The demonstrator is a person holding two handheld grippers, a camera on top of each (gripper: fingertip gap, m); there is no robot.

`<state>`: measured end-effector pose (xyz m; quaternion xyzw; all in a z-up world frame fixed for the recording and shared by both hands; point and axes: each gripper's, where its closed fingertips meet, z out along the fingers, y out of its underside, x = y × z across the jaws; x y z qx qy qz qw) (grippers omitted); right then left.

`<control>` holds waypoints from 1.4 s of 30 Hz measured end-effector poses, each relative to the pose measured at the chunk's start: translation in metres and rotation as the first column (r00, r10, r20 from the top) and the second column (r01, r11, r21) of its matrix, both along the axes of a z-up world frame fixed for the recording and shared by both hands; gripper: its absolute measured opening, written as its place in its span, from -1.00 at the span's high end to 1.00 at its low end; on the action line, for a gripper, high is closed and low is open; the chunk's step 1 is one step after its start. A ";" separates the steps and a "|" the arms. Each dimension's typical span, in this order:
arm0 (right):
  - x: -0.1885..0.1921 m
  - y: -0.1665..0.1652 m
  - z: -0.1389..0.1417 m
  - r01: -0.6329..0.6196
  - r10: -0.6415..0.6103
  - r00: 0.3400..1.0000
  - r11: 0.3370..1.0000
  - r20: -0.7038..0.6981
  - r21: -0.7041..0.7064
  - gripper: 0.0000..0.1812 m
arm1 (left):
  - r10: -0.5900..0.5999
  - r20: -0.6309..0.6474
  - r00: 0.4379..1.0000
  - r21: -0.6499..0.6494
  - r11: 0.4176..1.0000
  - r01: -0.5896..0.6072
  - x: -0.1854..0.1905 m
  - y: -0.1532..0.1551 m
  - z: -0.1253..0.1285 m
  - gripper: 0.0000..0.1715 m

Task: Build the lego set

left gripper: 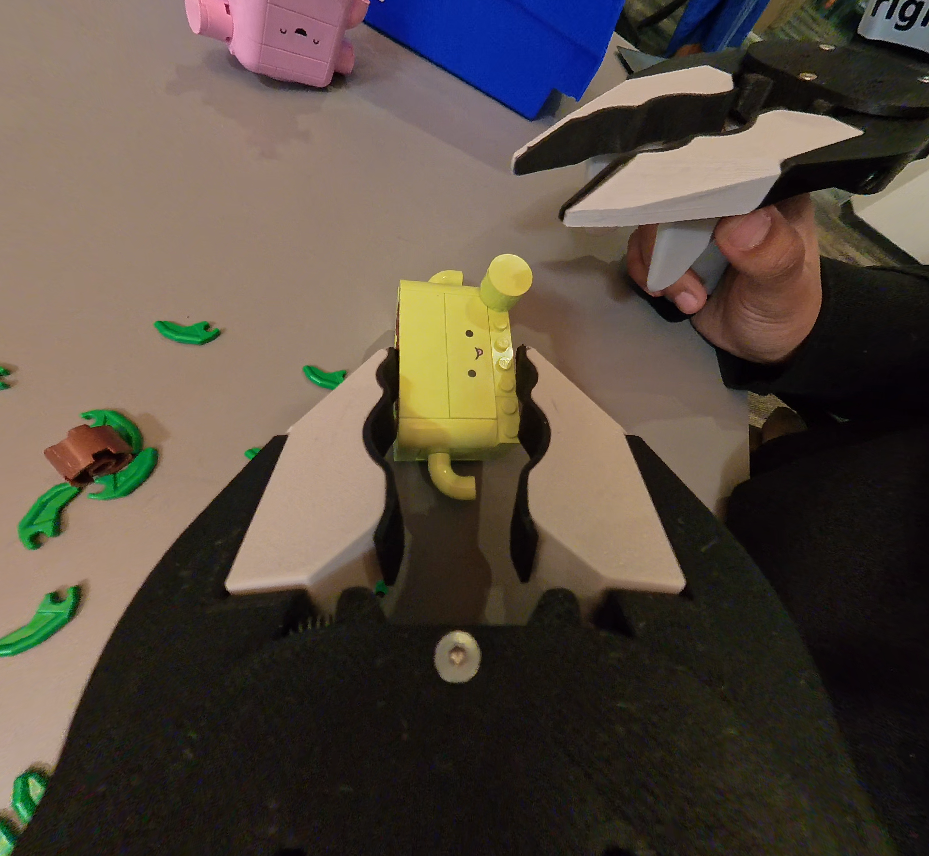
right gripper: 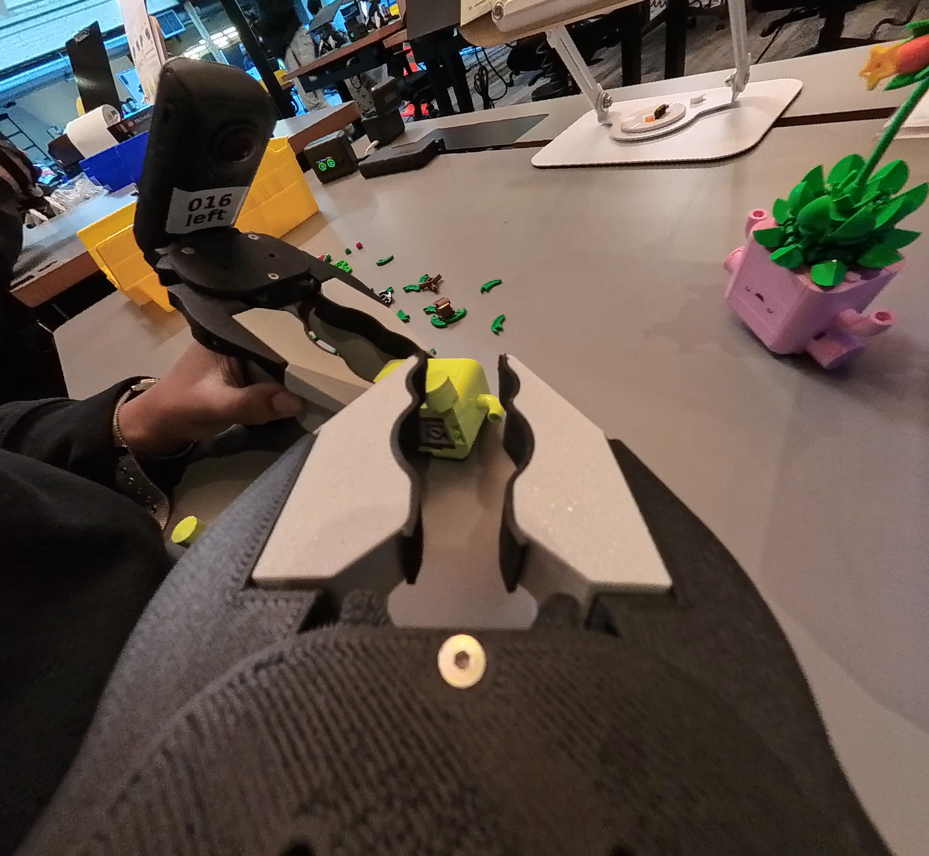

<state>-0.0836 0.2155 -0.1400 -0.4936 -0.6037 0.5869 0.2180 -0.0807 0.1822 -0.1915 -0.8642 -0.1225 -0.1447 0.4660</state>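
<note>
left gripper pinches the yellow lego pot; right gripper spread, empty

A lime-yellow brick figure is lying on its side on the grey table, its printed face pointing up, a round peg sticking out at 1 o'clock and a curved hook at 6 o'clock. Green leaf pieces are lying scattered at 9 o'clock.

A blue bin sits at the table's far edge — 1 yellow bin, a white stand and small black devices lie beyond.
</note>
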 end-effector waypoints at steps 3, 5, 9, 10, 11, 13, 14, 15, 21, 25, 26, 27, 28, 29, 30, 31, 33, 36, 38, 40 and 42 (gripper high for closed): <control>0.005 -0.007 0.011 -0.063 0.061 0.996 0.998 -0.066 -0.030 0.66 | 0.001 0.007 1.000 0.000 1.000 -0.001 0.000 0.000 0.000 0.47; 0.007 -0.010 0.014 -0.088 0.085 0.993 0.996 -0.088 -0.032 0.62 | 0.001 0.012 1.000 0.001 1.000 -0.001 0.000 0.000 0.000 0.47; 0.010 -0.017 0.013 -0.101 0.104 0.989 0.994 -0.102 0.031 0.59 | 0.008 0.020 1.000 0.000 1.000 -0.008 -0.001 -0.001 0.000 0.47; 0.010 -0.018 0.010 -0.094 0.100 0.990 0.993 -0.098 0.065 0.61 | 0.008 0.021 1.000 0.000 1.000 -0.008 -0.001 -0.001 0.000 0.47; 0.009 -0.019 0.008 -0.085 0.094 0.991 0.991 -0.094 0.101 0.63 | 0.008 0.025 1.000 0.000 1.000 -0.008 -0.001 0.000 0.000 0.47; 0.008 -0.023 0.003 -0.083 0.096 0.992 0.984 -0.079 0.159 0.66 | 0.008 0.035 0.999 0.001 1.000 -0.008 -0.001 0.000 0.000 0.47; 0.007 -0.024 0.000 -0.085 0.098 0.993 0.980 -0.068 0.178 0.68 | 0.008 0.040 0.999 0.002 1.000 -0.008 -0.001 0.000 0.000 0.47; 0.006 -0.025 -0.003 -0.087 0.098 0.994 0.978 -0.052 0.190 0.68 | 0.007 0.042 0.999 0.002 1.000 -0.007 -0.001 0.000 -0.001 0.47; -0.001 -0.024 -0.018 -0.103 0.097 0.995 0.968 0.037 0.230 0.68 | 0.008 0.039 0.999 0.002 1.000 -0.008 -0.001 0.000 -0.001 0.47; -0.002 -0.023 -0.018 -0.096 0.091 0.995 0.964 0.032 0.249 0.77 | 0.007 0.040 0.999 0.002 1.000 -0.008 -0.001 0.000 -0.001 0.47; -0.003 -0.023 -0.019 -0.097 0.091 0.995 0.963 0.036 0.251 0.79 | 0.007 0.040 0.999 0.002 1.000 -0.007 -0.001 0.000 -0.001 0.47; -0.003 -0.023 -0.020 -0.098 0.090 0.995 0.961 0.043 0.257 0.79 | 0.007 0.040 0.999 0.002 1.000 -0.007 -0.001 0.000 -0.001 0.47; -0.004 -0.023 -0.022 -0.102 0.092 0.994 0.958 0.050 0.266 0.79 | 0.007 0.041 0.999 0.002 1.000 -0.007 -0.001 0.000 -0.001 0.47; -0.004 -0.024 -0.023 -0.109 0.097 0.994 0.954 0.056 0.279 0.78 | 0.006 0.042 0.999 0.002 1.000 -0.007 -0.001 0.000 -0.001 0.47; -0.004 -0.025 -0.025 -0.114 0.100 0.993 0.948 0.062 0.296 0.77 | 0.006 0.042 0.999 0.002 1.000 -0.006 -0.001 0.000 -0.001 0.47; -0.005 -0.026 -0.027 -0.116 0.100 0.993 0.941 0.065 0.318 0.79 | 0.006 0.042 0.999 0.002 1.000 -0.006 -0.001 0.000 -0.001 0.47; -0.006 -0.025 -0.028 -0.099 0.087 0.995 0.927 0.049 0.361 0.84 | 0.006 0.042 0.999 0.002 1.000 -0.006 -0.001 0.000 -0.001 0.47; -0.006 -0.025 -0.028 -0.117 0.101 0.993 0.936 0.065 0.331 0.85 | 0.006 0.044 0.999 0.003 1.000 -0.006 -0.001 0.000 -0.001 0.47; -0.007 -0.026 -0.025 -0.154 0.136 0.986 0.964 0.093 0.215 0.85 | 0.004 0.046 0.999 0.003 1.000 -0.004 -0.001 0.000 -0.001 0.47; -0.010 -0.022 -0.009 -0.146 0.145 0.987 0.989 0.063 0.021 0.85 | 0.004 0.048 0.999 0.003 1.000 -0.004 -0.001 0.000 -0.001 0.47; -0.014 -0.015 0.004 -0.134 0.142 0.989 0.977 0.033 -0.163 0.85 | 0.004 0.049 0.999 0.003 1.000 -0.004 -0.001 0.000 -0.001 0.47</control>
